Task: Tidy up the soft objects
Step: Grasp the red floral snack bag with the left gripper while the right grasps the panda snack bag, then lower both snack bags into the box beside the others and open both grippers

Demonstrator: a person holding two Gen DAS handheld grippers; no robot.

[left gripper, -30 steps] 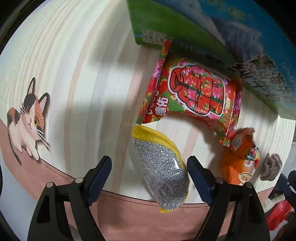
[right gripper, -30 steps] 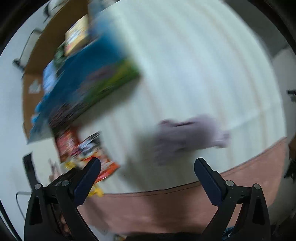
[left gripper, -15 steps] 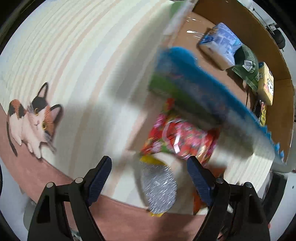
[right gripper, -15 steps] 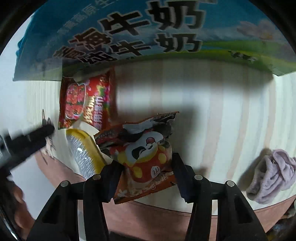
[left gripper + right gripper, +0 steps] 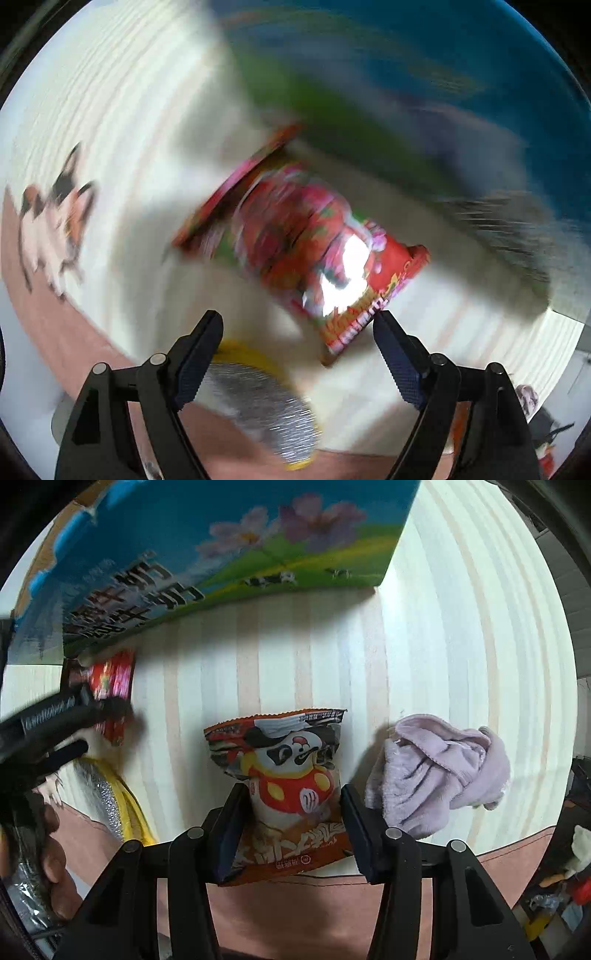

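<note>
My right claw (image 5: 291, 805) clenches the panda snack bag (image 5: 284, 775); lilac towel (image 5: 439, 771) at 3 o'clock. Left claw (image 5: 297, 332) spread, empty.

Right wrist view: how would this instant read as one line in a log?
right gripper: shut on panda snack bag | left gripper: open, view blurred, near red snack bag | lilac cloth: on table, untouched

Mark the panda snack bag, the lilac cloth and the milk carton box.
panda snack bag (image 5: 286, 775): right wrist view, on the panda print.
lilac cloth (image 5: 439, 775): right wrist view, middle of the crumpled folds.
milk carton box (image 5: 221, 550): right wrist view, on its printed blue-and-green side.
</note>
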